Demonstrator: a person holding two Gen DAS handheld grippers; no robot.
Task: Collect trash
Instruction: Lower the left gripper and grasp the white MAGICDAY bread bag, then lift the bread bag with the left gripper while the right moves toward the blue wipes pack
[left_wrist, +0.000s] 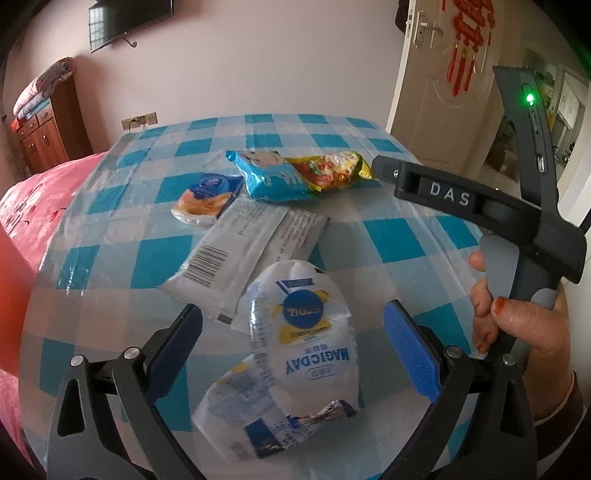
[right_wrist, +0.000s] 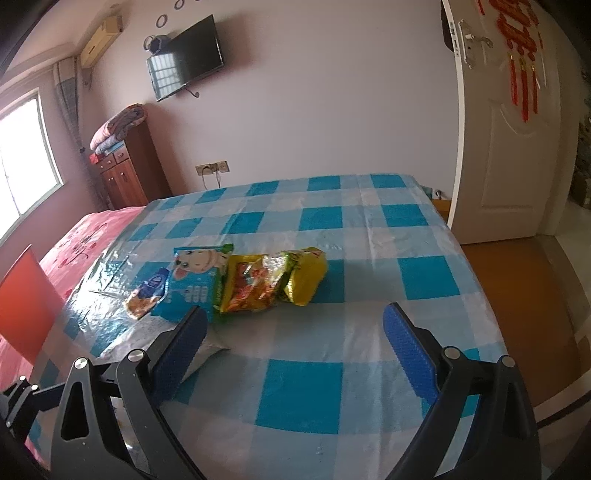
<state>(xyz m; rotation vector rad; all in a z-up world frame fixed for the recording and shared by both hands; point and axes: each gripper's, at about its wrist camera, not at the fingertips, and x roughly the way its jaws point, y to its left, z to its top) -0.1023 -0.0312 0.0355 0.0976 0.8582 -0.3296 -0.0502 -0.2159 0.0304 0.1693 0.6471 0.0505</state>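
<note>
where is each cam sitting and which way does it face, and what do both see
Left wrist: on the left tool, facing forward and down at the MAGICDAY wrapper between its open fingers; the hand holding the right tool shows.
Right wrist: on the right tool, facing across the checked tablecloth; only its own open fingers show.
Shared: yellow packet, blue packet, wall TV, door.

Left gripper (left_wrist: 293, 332): jaws spread wide, blue-padded fingers (left_wrist: 412, 354) rising from lower corners of left wrist frame, nothing clamped between pads. Right gripper (right_wrist: 293, 332): jaws likewise wide apart, blue pads at lower left and lower right of right wrist frame, nothing pinched. Right gripper body also visible at right edge of left wrist frame, tilted, green light lit near top. Hand (left_wrist: 517, 332) wraps its grey handle, lower right of frame, thumb across front, dark sleeve at wrist.
</note>
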